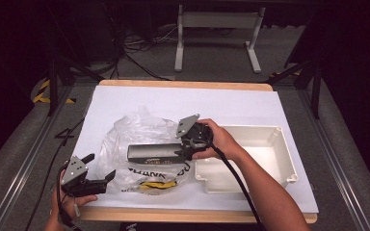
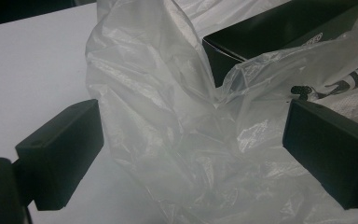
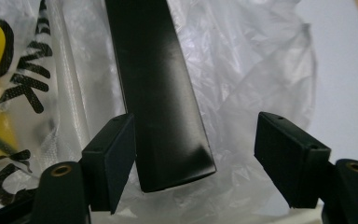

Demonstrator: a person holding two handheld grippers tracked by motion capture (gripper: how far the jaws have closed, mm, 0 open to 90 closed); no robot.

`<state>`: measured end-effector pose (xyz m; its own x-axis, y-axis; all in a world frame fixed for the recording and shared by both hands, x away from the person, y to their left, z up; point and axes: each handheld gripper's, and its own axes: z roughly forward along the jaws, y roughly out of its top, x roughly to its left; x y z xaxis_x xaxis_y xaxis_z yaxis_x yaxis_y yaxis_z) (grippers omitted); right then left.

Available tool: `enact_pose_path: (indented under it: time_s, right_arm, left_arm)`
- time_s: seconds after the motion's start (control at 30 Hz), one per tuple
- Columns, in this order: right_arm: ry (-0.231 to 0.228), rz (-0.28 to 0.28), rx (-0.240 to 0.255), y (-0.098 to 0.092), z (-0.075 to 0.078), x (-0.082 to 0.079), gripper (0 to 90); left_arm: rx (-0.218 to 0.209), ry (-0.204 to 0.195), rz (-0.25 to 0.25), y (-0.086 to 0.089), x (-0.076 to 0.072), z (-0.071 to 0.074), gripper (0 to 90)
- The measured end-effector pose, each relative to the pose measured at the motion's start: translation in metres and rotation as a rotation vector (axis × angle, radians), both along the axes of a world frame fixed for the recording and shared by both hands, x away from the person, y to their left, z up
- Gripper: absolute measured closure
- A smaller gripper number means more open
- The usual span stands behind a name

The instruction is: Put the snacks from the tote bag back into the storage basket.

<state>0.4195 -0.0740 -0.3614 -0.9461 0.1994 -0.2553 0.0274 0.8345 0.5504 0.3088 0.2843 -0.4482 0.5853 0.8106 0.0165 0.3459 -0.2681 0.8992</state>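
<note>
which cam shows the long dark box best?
High view: the dark box shows at full length, lying on the plastic bag beside the white tray. The right gripper view shows its near end between open jaws, one jaw beside it. The left gripper view shows just a corner behind the bag.

Left gripper view. The left gripper (image 2: 193, 154) looks along its two black jaws, which stand wide apart at lower left and lower right with nothing clamped between them. Between and beyond the jaws lies a crumpled clear plastic bag (image 2: 168, 116), rising in folds toward the top centre. A long black box (image 2: 279, 32) sits at upper right, its near corner partly draped by the bag. Black lettering (image 2: 345, 81) printed on the bag shows at the right edge, just above the right jaw. A white table surface (image 2: 32, 70) spreads to the left.
</note>
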Motion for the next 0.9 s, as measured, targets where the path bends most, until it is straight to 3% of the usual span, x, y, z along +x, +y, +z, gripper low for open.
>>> enact_pose_path:
  time_s: [0.23,0.47,0.6,0.7,0.9]
  right_arm:
    - [0.047,0.036,-0.115,0.019,-0.011,0.006,31.0]
    - [0.080,0.053,-0.187,0.033,-0.021,0.009,31.6]
    - [0.094,0.078,-0.261,0.041,-0.029,0.010,37.9]
    - [0.090,0.091,-0.263,0.042,-0.027,0.010,41.5]
    - [0.101,0.107,-0.215,0.040,-0.024,0.008,43.1]
  left_arm:
    - [0.000,-0.003,-0.005,0.000,0.000,0.000,6.0]
    - [-0.004,0.002,-0.009,0.000,0.000,0.000,5.9]
    - [0.007,0.000,-0.009,0.000,0.000,-0.001,6.0]
    - [0.001,0.005,-0.008,0.000,0.000,-0.001,5.9]
    - [0.007,0.010,-0.006,0.000,0.000,-0.002,5.9]
